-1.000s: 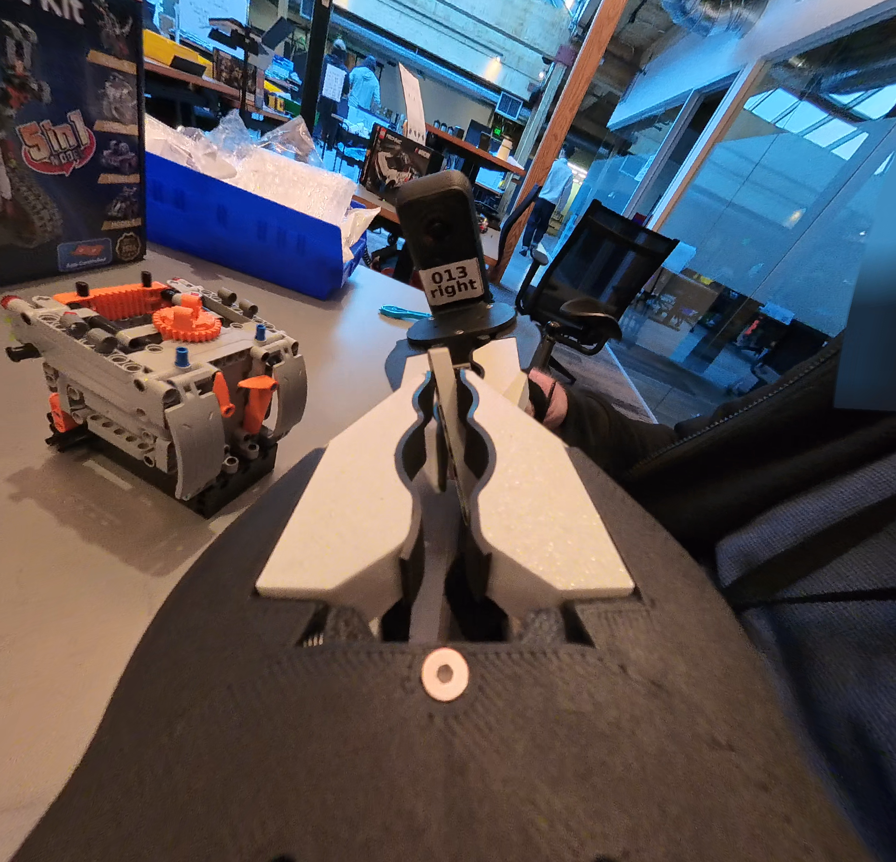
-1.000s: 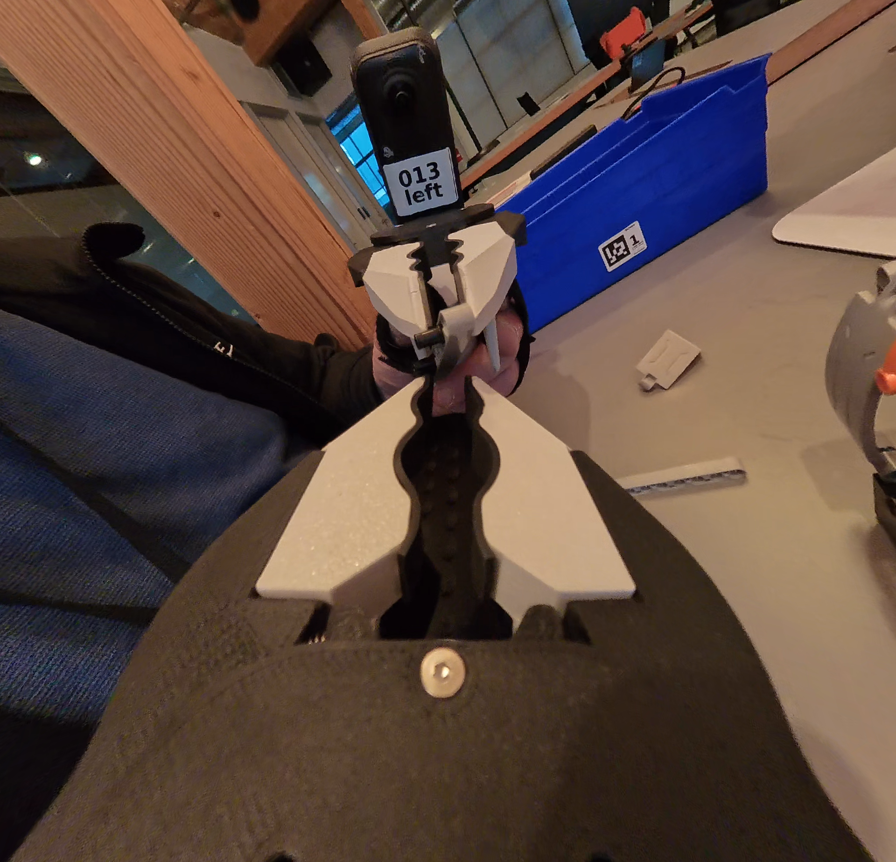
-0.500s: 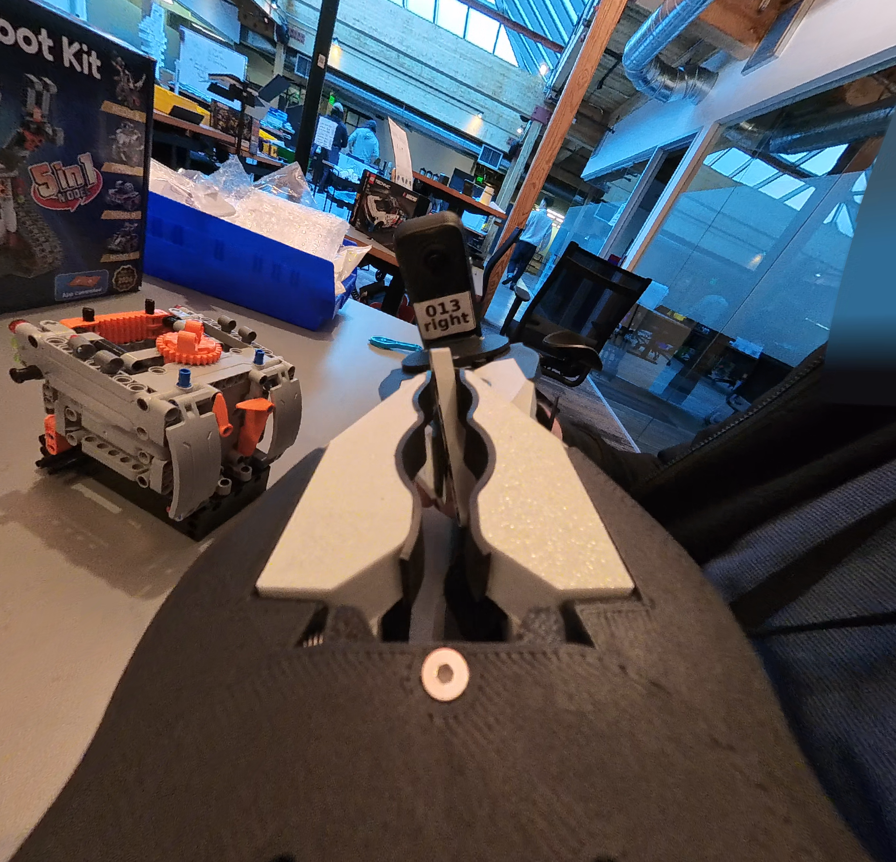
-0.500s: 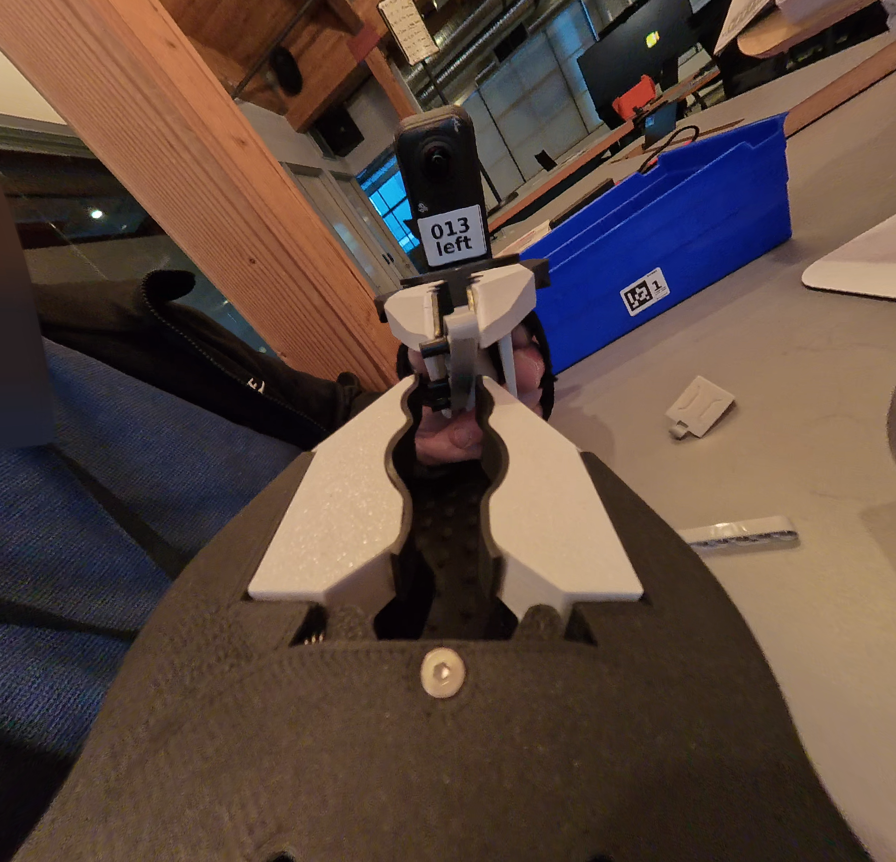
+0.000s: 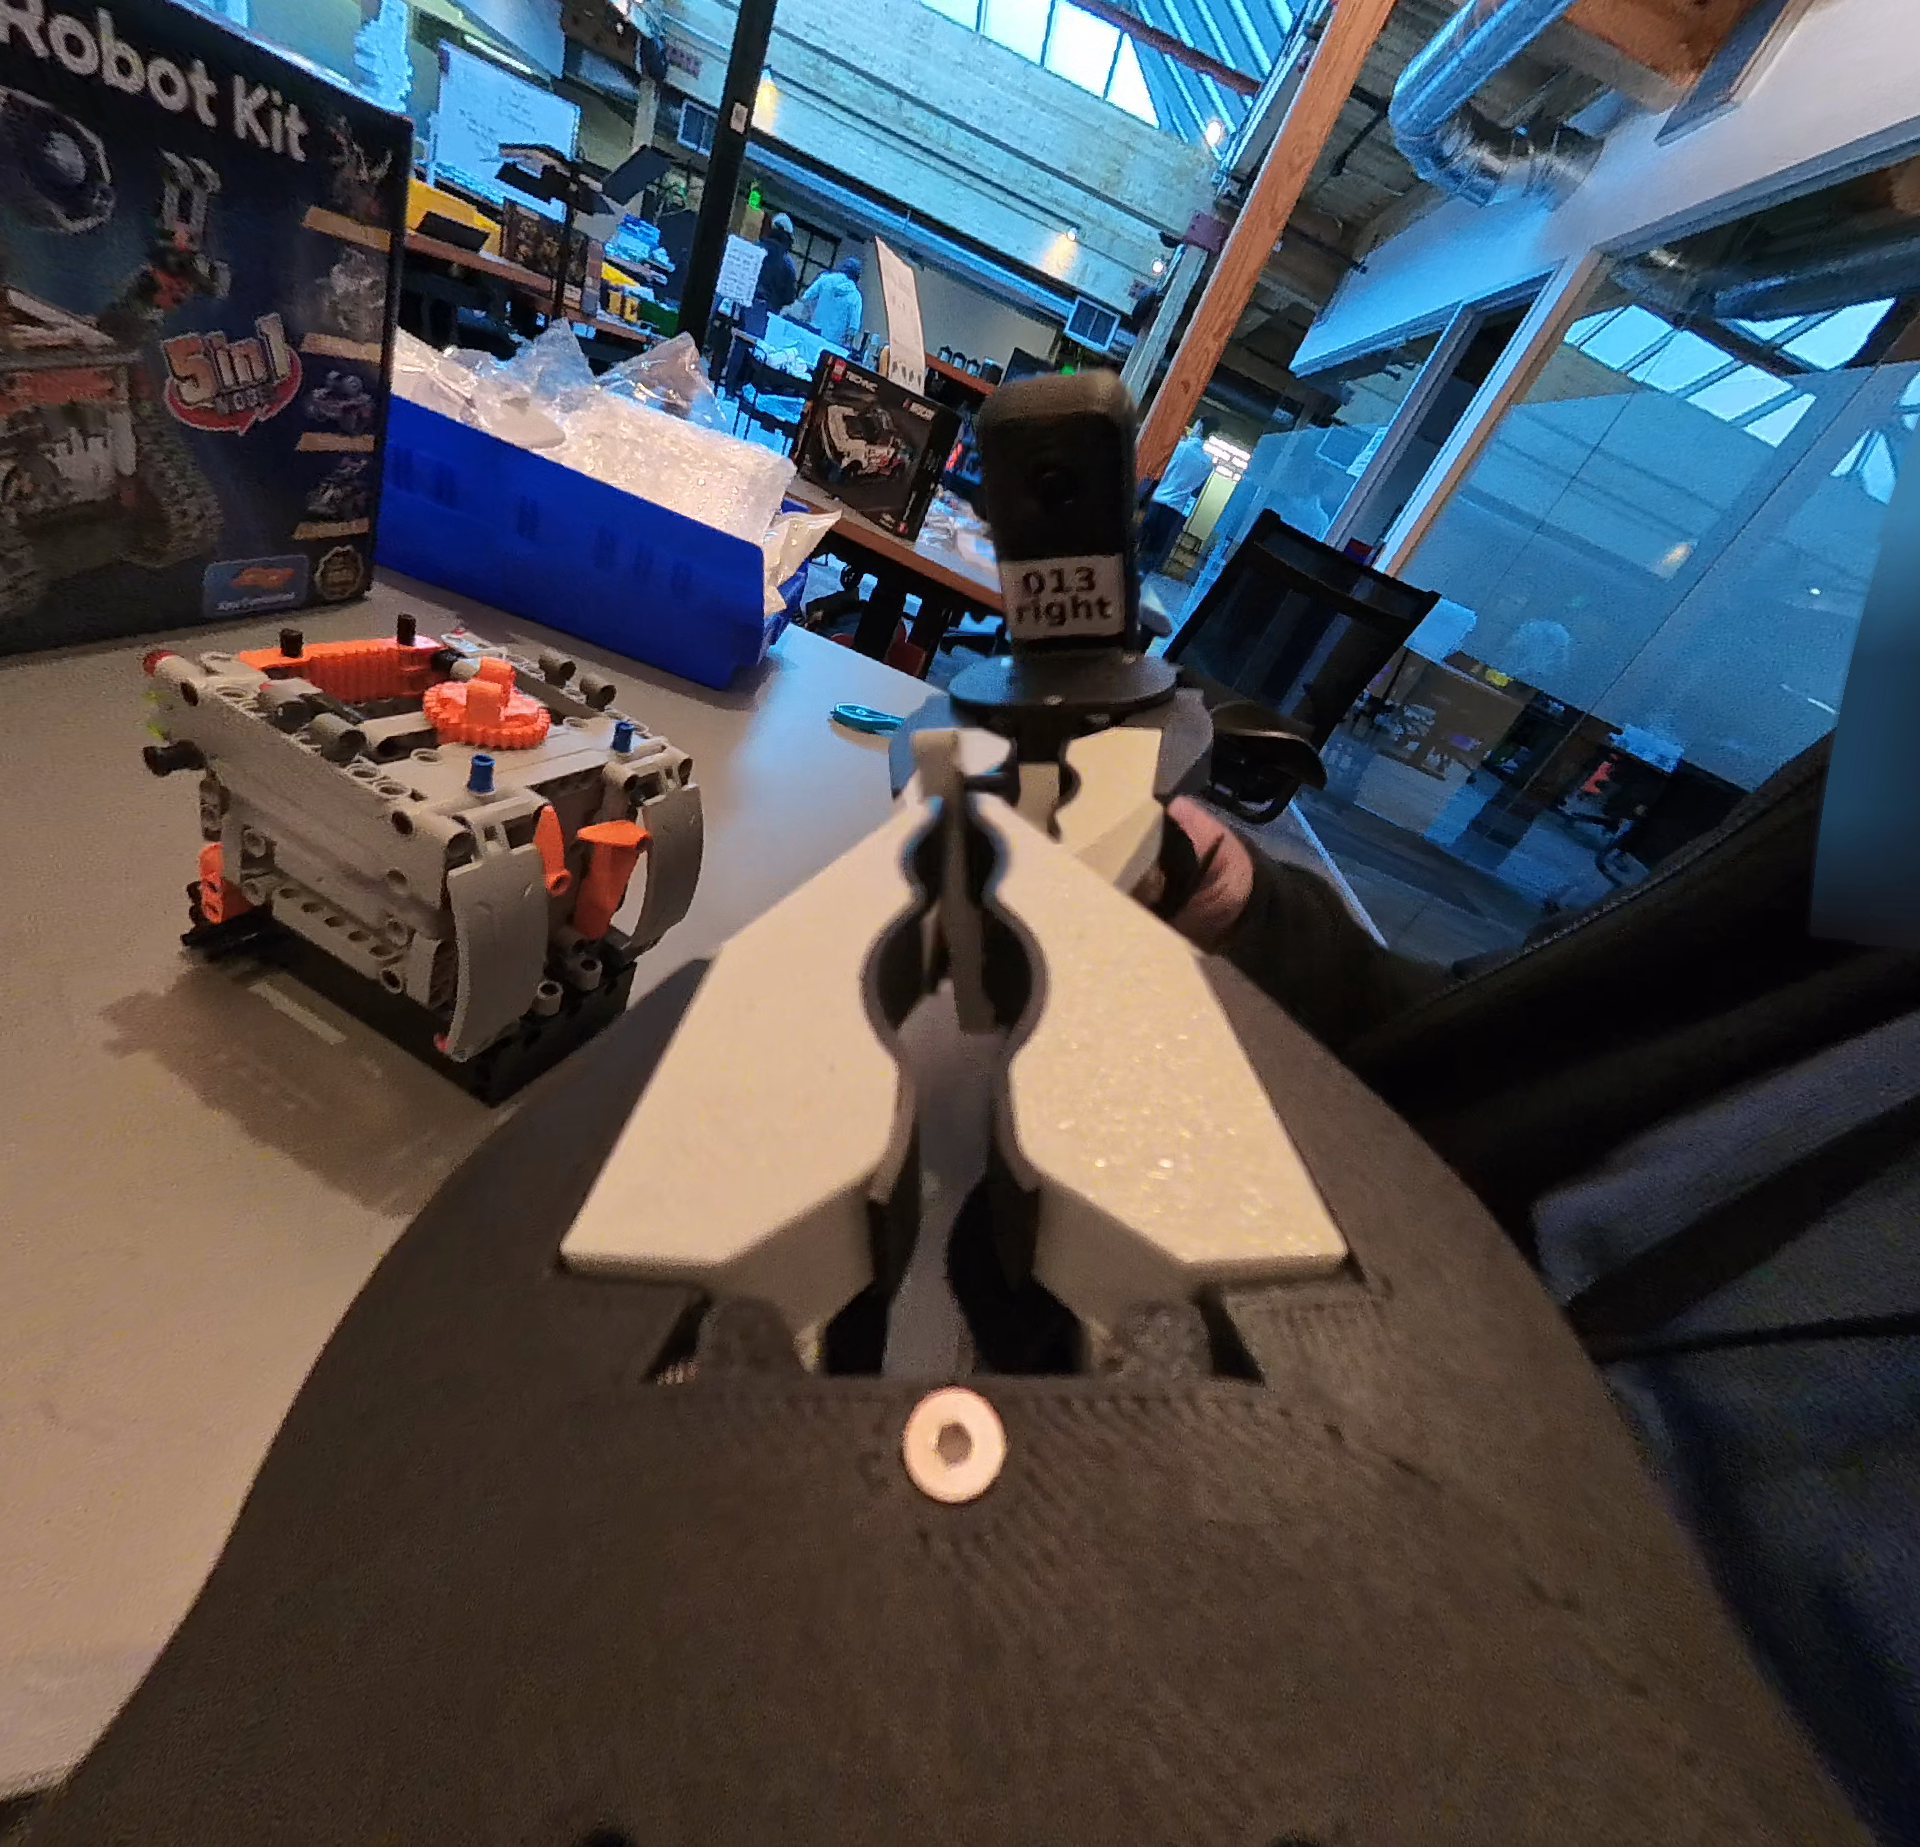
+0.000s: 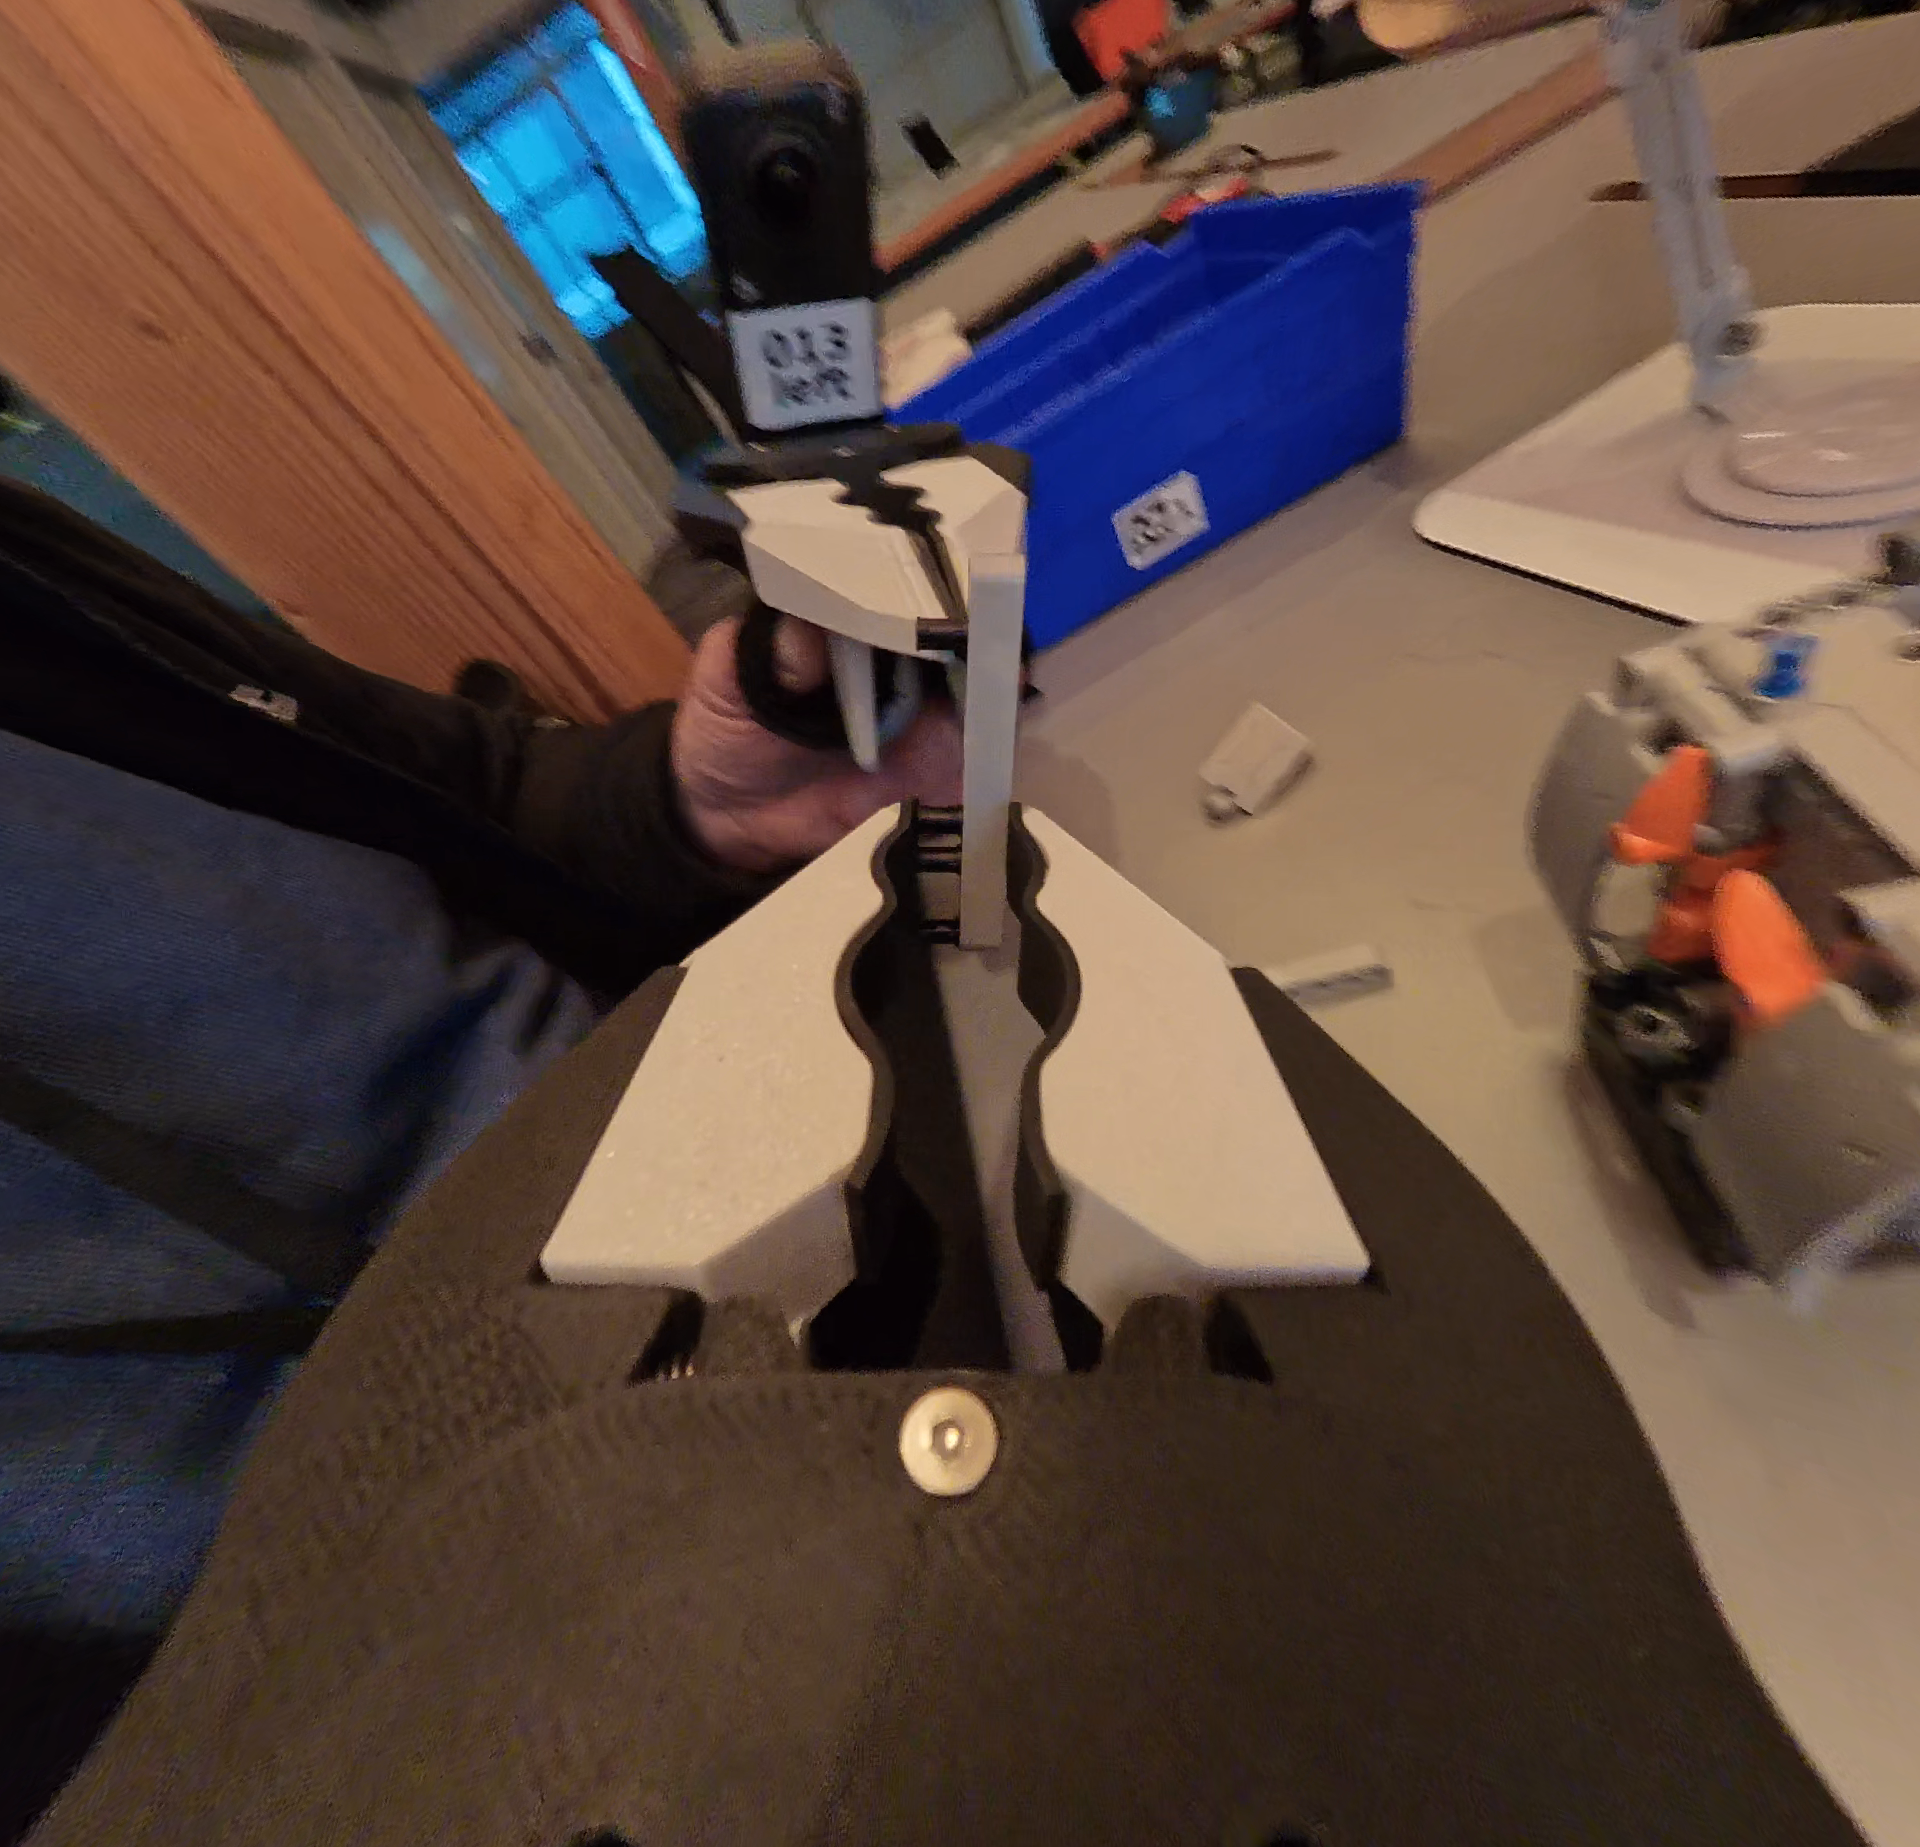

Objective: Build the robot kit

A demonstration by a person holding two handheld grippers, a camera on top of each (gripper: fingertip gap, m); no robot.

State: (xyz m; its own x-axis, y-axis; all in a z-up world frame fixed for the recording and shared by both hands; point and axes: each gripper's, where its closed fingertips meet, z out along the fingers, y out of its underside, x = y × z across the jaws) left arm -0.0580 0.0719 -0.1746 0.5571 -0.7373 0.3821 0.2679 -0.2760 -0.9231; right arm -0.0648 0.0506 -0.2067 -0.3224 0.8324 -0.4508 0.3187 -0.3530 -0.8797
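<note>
My left gripper [image 5: 956,831] is shut on a thin light-grey panel [image 5: 961,914], seen edge-on between its fingers. My right gripper [image 6: 961,821] faces it nose to nose and is shut on a black pinned beam [image 6: 933,862]. The grey panel [image 6: 989,717] stands upright against that beam, reaching into the right jaws. The left gripper shows in the right wrist view [image 6: 935,623], its tip touching the panel's far end. The right gripper shows in the left wrist view [image 5: 1029,769]. A grey and orange brick-built model [image 5: 416,841] sits on the grey table [image 5: 156,1226], left of both grippers.
A blue bin [image 5: 582,540] with plastic bags and a kit box [image 5: 177,343] stand behind the model. The right wrist view shows another blue bin [image 6: 1226,384], a small white part [image 6: 1252,763], a grey beam [image 6: 1335,971], a white stand [image 6: 1766,447], the model [image 6: 1745,914]. My left and right fingertips are right by each other.
The two grippers have closed in on each other. The grey panel in the left gripper now reaches between the right gripper's fingers. The right view has swung so the model shows.
</note>
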